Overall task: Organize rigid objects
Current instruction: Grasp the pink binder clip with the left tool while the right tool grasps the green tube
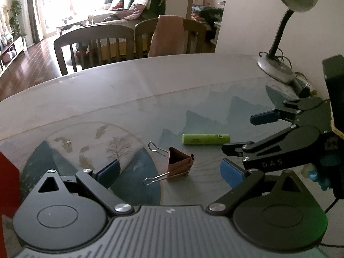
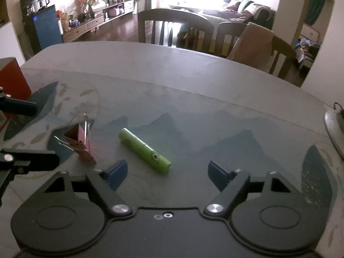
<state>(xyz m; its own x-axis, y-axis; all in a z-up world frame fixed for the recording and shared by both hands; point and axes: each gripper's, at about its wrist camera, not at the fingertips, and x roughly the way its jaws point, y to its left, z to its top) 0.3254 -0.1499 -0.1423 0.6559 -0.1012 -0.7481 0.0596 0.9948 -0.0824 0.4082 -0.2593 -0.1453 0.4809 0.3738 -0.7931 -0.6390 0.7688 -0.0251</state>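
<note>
We are seeing the binder clip (image 1: 179, 164) lying on the table (image 1: 129, 90), just ahead of and between our left gripper's (image 1: 169, 169) spread fingers. The cylinder (image 1: 206, 139) is lying beyond it and to its right, apart from it. Our right gripper (image 1: 245, 133) is reaching in from the right, near the cylinder's end. A lamp (image 1: 277, 64) is standing at the far right, chairs (image 1: 94, 43) behind the table.

Red box (image 1: 8, 185): cut off at my left edge.
Lamp base (image 2: 335, 129): I see only a sliver.
Green cylinder (image 2: 144, 151) marking: too blurred to read.
</note>
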